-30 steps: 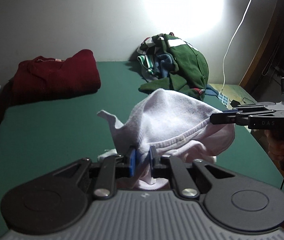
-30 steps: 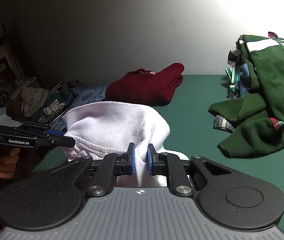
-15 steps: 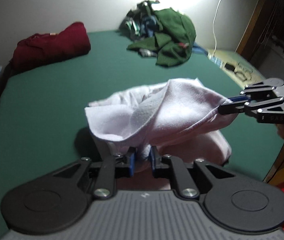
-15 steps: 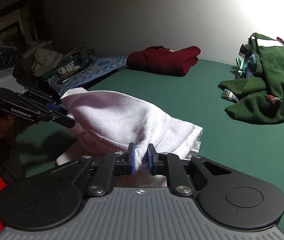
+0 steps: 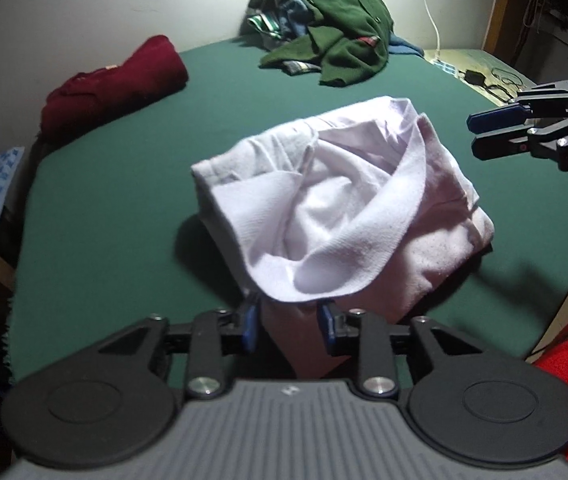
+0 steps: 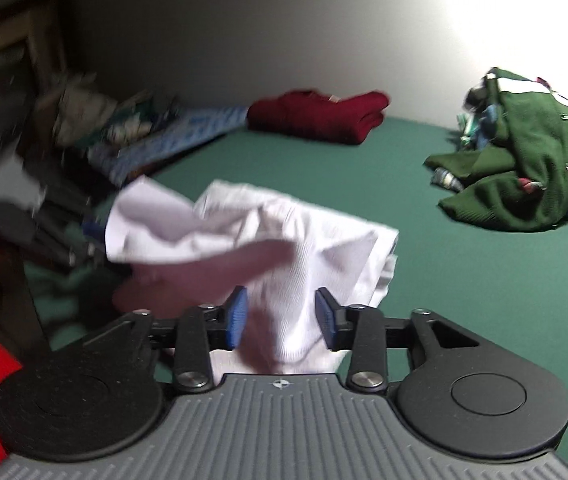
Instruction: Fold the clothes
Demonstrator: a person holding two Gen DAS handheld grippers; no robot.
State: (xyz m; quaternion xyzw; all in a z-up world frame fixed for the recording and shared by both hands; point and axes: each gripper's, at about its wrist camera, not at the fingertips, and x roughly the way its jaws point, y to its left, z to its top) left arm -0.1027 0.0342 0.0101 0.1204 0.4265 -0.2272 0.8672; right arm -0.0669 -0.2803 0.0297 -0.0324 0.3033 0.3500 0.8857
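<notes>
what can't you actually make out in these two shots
- Left tool: right wrist view, smeared by motion blur; its fingers are unreadable.
- Shelf clutter: right wrist view, blurred and dark.
- Pile under the green cardigan: left wrist view, the cardigan covers most of it.
- White garment: its near edge runs behind the left tool's body in the left wrist view; the type of garment is unclear.
- Right tool: its handle is cut off by the frame edge.

A white cable (image 5: 431, 20) hangs down the pale wall (image 5: 84, 8) to a yellowish side table (image 5: 480, 68), where a small black adapter (image 5: 473, 77) lies. A blue patterned cloth (image 6: 172, 140) lies beside blurred clutter (image 6: 84, 116).
</notes>
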